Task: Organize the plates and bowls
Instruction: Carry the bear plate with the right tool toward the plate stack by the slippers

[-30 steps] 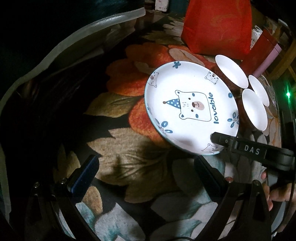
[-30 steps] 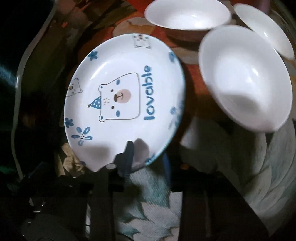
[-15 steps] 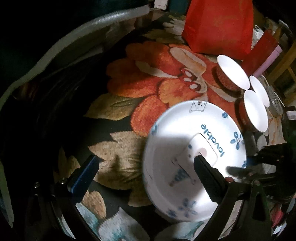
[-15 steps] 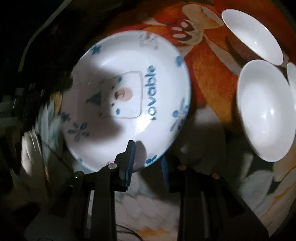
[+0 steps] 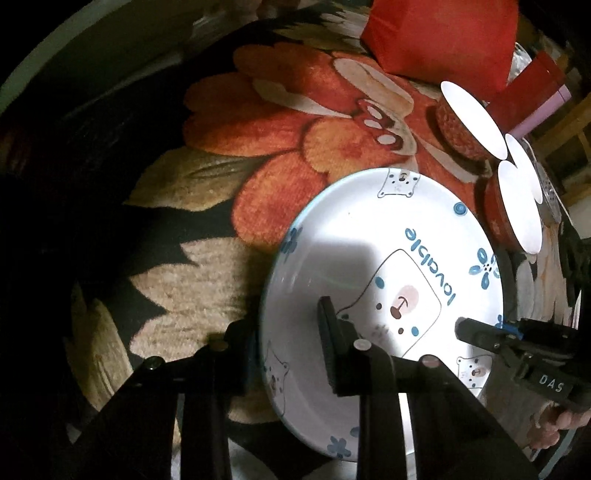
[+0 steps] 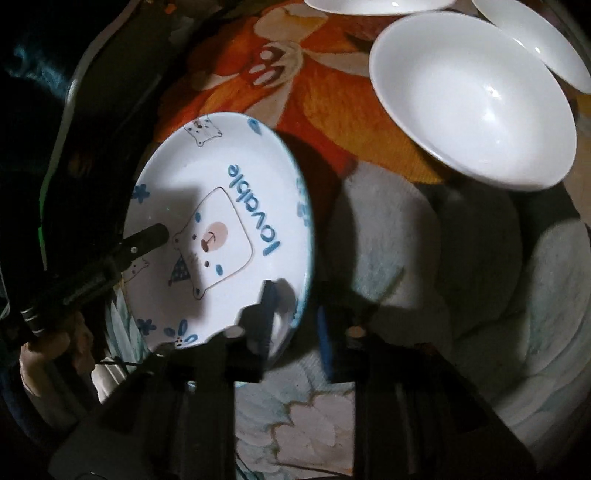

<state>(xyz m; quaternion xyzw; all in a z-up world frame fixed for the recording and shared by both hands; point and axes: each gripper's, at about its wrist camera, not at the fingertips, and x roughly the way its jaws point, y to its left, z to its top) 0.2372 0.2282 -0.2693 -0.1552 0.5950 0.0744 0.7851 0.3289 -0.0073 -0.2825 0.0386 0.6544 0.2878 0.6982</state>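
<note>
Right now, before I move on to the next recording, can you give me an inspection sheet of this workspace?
Surface: floral cloth, orange flower on a dark ground, dimly lit.
Job's things: bear plate printed "lovable", tilted off the cloth; three white bowls with red outsides, upright beside it.
Clutter: red bag and a red box at the far edge.
Grippers: left gripper straddles the plate's rim, jaws closing on it; right gripper pinches the opposite rim, jaws closing.
Cables: a thin dark cord near the hand holding the left gripper.
Surroundings: dark; wooden furniture barely visible.
</note>
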